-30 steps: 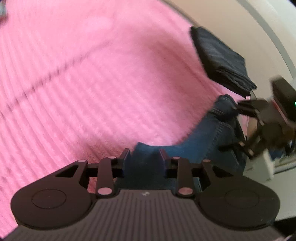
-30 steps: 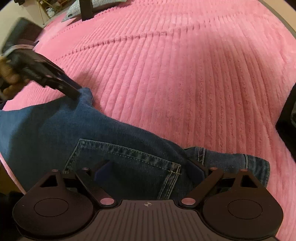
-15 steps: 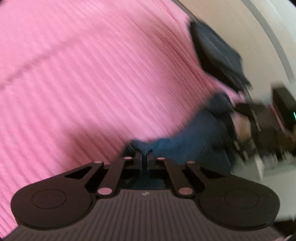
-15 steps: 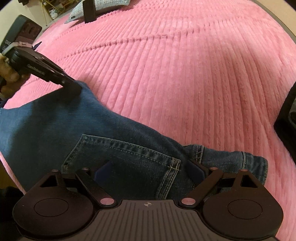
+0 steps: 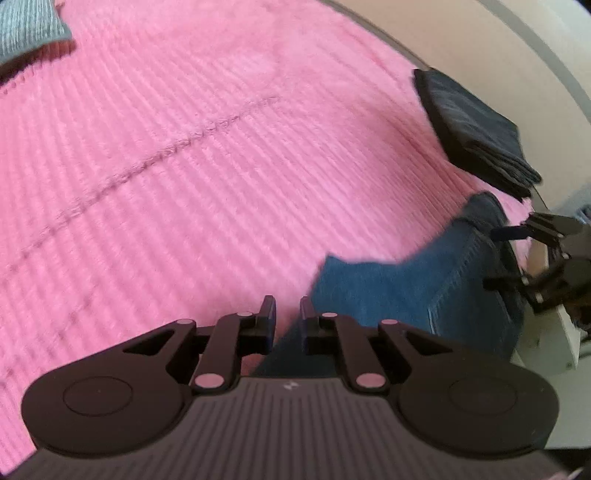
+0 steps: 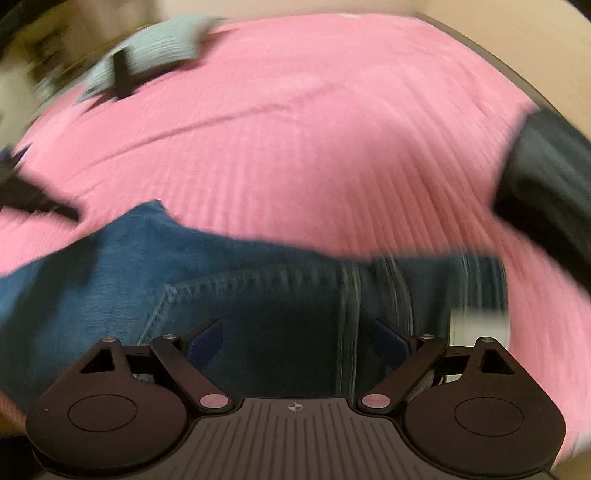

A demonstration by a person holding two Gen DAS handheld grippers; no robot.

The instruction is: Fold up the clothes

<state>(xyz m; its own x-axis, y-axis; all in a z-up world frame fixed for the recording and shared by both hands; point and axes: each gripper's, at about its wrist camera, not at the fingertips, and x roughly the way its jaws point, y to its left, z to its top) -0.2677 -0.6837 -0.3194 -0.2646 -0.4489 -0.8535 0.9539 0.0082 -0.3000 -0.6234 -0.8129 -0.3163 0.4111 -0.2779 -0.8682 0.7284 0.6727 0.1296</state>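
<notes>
Blue jeans (image 5: 399, 291) lie on a pink ribbed blanket (image 5: 184, 184). My left gripper (image 5: 287, 314) hovers at their left corner. Its jaws stand a narrow gap apart and are opening; pink blanket shows through the gap and the pads press on nothing, while denim runs under the right finger. In the right wrist view this gripper (image 6: 40, 205) is a dark blur by the jeans' left edge. My right gripper (image 6: 299, 339) is open wide just above the jeans (image 6: 110, 273), over a stitched pocket and seam. The left wrist view shows it (image 5: 502, 258) at the jeans' far end.
A folded dark garment (image 5: 476, 136) lies at the blanket's right edge, also seen as the dark garment (image 6: 546, 184). A grey-blue knit cloth (image 5: 29, 29) sits at the far left corner. A white label (image 6: 480, 321) shows on the jeans. Beyond the blanket is a pale floor (image 5: 498, 44).
Half a second ago the left jaws were closed on the jeans' corner; now they stand slightly apart and the gripper has shifted left and up. The right wrist view has swung and blurred.
</notes>
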